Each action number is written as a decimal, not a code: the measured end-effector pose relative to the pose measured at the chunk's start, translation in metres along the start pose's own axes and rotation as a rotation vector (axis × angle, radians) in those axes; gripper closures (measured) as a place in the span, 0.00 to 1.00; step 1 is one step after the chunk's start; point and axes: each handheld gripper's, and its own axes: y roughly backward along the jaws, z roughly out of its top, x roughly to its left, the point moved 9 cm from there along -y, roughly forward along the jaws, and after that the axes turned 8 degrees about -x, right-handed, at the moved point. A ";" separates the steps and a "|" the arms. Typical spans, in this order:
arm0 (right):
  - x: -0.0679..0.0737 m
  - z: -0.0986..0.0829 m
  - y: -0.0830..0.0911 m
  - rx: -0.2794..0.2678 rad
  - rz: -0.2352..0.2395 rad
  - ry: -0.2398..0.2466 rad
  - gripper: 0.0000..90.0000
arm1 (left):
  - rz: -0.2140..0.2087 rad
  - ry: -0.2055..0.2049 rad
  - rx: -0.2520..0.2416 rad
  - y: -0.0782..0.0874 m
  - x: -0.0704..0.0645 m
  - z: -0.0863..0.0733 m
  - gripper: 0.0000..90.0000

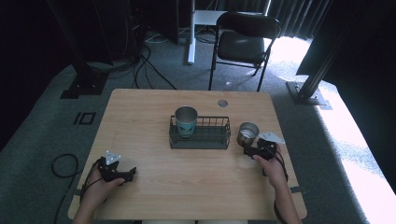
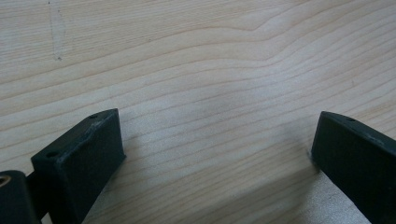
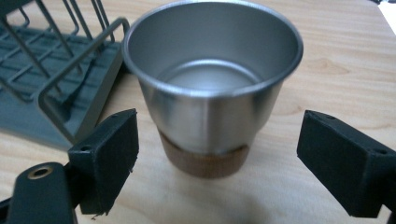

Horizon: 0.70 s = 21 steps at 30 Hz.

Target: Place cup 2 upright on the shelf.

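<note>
A steel cup with a brown base [image 1: 247, 134] [image 3: 211, 88] stands upright on the wooden table [image 1: 187, 182], just right of a dark wire basket [image 1: 200, 135] [image 3: 51, 79]. A taller steel cup with a teal band [image 1: 186, 121] stands inside the basket at its left end. My right gripper [image 1: 252, 148] [image 3: 217, 158] is open right in front of the brown-based cup, its jaws on either side of the cup's lower part without touching it. My left gripper [image 1: 127, 175] [image 2: 217, 158] rests open over bare wood near the table's front left, nothing between its jaws.
A black folding chair [image 1: 243, 42] stands on the carpet beyond the table's far edge. A small round grommet [image 1: 222, 103] sits in the tabletop at the back. Cables lie on the floor at the left and behind.
</note>
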 end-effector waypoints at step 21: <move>0.005 0.022 -0.017 -0.069 0.007 -0.012 0.13 | -0.001 0.001 0.001 0.000 0.000 0.000 0.03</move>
